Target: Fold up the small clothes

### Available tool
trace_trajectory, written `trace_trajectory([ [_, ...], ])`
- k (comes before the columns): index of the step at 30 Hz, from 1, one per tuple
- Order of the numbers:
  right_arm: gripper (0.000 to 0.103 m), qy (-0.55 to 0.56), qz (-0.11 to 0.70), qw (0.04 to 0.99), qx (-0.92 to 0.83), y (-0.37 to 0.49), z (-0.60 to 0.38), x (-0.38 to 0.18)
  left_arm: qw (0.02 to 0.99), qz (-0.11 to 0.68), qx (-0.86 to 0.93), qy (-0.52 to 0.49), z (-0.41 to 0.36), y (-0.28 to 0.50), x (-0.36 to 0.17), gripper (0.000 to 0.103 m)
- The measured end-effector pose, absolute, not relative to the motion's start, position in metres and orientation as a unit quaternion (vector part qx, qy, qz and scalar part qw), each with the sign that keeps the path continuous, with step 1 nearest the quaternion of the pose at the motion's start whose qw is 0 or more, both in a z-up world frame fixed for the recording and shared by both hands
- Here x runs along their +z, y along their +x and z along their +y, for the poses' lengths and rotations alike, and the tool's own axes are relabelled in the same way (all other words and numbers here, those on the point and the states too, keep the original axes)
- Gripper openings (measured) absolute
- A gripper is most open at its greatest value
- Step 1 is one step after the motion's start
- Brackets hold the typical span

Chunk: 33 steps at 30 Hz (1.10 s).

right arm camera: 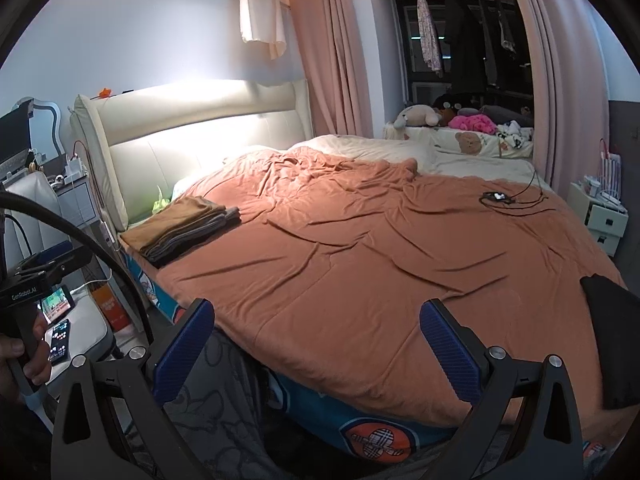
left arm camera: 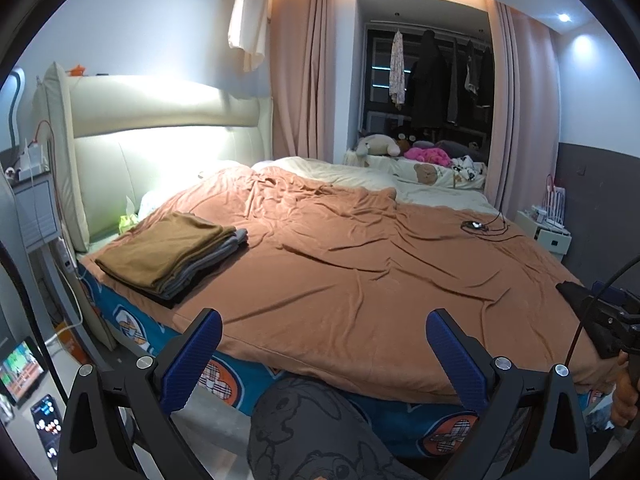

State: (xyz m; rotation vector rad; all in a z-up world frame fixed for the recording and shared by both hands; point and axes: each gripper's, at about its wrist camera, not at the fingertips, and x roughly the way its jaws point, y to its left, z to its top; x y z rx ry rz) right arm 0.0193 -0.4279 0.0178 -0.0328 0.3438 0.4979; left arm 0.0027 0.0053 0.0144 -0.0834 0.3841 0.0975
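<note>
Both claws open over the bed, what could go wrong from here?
1. The black garment lies at the bed's right edge; a clumsy pull could slide it off.
2. The black coiled cable on the orange blanket could snag cloth.
3. The folded brown-topped clothes stack sits near the left edge.

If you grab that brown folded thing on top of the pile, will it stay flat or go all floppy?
Probably floppy: the brown folded cloth is thin, soft fabric, so it would likely droop and unfold if lifted by one edge. It looks light. Pushed, it may slide off the grey clothes beneath.
</note>
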Motion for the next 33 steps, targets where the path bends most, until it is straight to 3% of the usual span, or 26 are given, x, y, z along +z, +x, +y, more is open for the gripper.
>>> trace_trajectory([
  [33,0.103,-0.013,0.179,0.952,0.246,0.014,-0.430,0.013,0.979,0.192,0.043,-0.045,0.008,-0.004,0.012,0.102],
])
